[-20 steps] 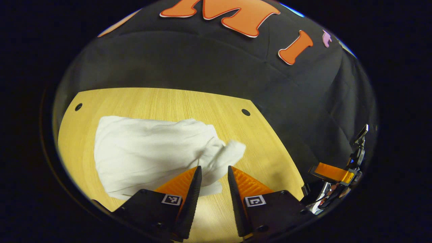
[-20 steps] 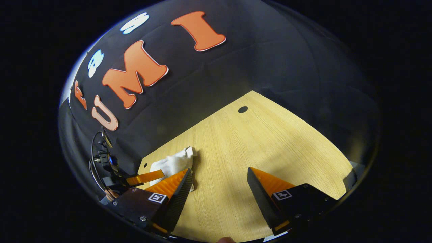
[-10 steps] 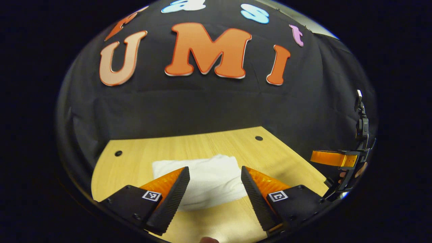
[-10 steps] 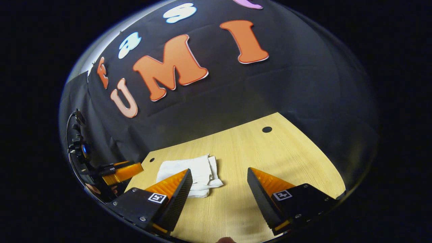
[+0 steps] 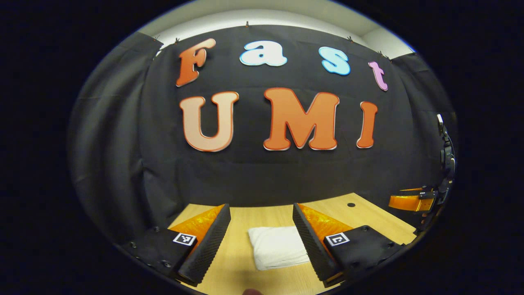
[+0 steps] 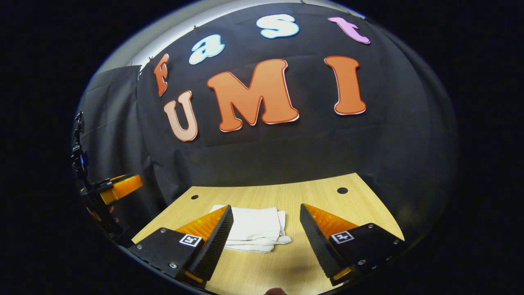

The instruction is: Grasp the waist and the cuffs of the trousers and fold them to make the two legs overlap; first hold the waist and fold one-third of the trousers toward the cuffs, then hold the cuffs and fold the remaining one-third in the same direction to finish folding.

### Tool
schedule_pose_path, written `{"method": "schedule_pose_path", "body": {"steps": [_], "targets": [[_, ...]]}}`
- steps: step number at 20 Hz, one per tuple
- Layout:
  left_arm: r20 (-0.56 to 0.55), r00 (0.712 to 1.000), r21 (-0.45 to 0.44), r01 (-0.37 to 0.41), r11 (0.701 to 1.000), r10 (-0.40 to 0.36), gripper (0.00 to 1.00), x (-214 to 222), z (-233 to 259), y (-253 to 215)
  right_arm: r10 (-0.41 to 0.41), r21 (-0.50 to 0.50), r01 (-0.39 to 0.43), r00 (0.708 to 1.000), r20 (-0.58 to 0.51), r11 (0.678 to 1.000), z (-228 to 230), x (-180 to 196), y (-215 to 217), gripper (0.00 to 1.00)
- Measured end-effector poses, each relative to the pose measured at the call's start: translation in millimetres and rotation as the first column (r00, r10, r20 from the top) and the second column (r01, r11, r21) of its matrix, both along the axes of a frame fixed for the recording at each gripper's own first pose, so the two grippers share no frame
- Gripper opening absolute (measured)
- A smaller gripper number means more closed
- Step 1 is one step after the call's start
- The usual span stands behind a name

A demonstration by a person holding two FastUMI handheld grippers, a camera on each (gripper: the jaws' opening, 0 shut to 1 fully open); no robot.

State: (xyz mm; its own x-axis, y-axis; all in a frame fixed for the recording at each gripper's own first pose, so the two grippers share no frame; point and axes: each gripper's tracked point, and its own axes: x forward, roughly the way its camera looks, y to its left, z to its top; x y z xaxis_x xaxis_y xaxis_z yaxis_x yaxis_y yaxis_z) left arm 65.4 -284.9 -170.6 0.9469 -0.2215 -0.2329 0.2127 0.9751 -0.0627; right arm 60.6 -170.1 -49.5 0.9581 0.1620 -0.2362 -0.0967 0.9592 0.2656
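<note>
beyond both parted fingers (image 6: pixel 224 229) lie folded trousers (image 6: pixel 256 228).

soft, matt white cloth trousers (image 6: pixel 254 229) on a smooth, pale wood-grain table (image 6: pixel 311 192); ribbed gripper fingers (image 5: pixel 206 241) at six o'clock.

Wooden table (image 6: pixel 311 196) — folded white trousers (image 6: pixel 254 227) on it.

Bare table (image 6: pixel 327 196) around folded trousers (image 6: pixel 254 225)
</note>
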Motion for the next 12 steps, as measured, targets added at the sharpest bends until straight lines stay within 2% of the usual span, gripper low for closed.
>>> {"method": "schedule_pose_path", "body": {"steps": [3,6,8,12], "targets": [[0.055,0.998,-0.013,0.005,1.000,-0.004,0.99,-3.5,4.4,3.9,-0.042,-0.006,0.042,0.998,0.039,0.999,21.0,-10.2,17.3,0.98],[0.084,0.996,0.029,0.004,1.000,-0.006,0.96,-17.2,16.7,27.6,-0.124,-0.085,0.131,0.989,0.084,0.988,29.5,-20.2,15.3,0.98],[0.091,0.996,0.022,0.010,1.000,-0.011,0.99,-44.1,19.0,51.7,-0.129,-0.091,0.139,0.986,0.107,0.986,40.6,-31.3,27.8,0.98],[0.093,0.996,0.000,0.014,1.000,-0.014,0.96,-64.1,15.1,56.9,-0.150,-0.119,0.167,0.978,0.143,0.979,51.0,-55.6,35.7,0.98]]}}
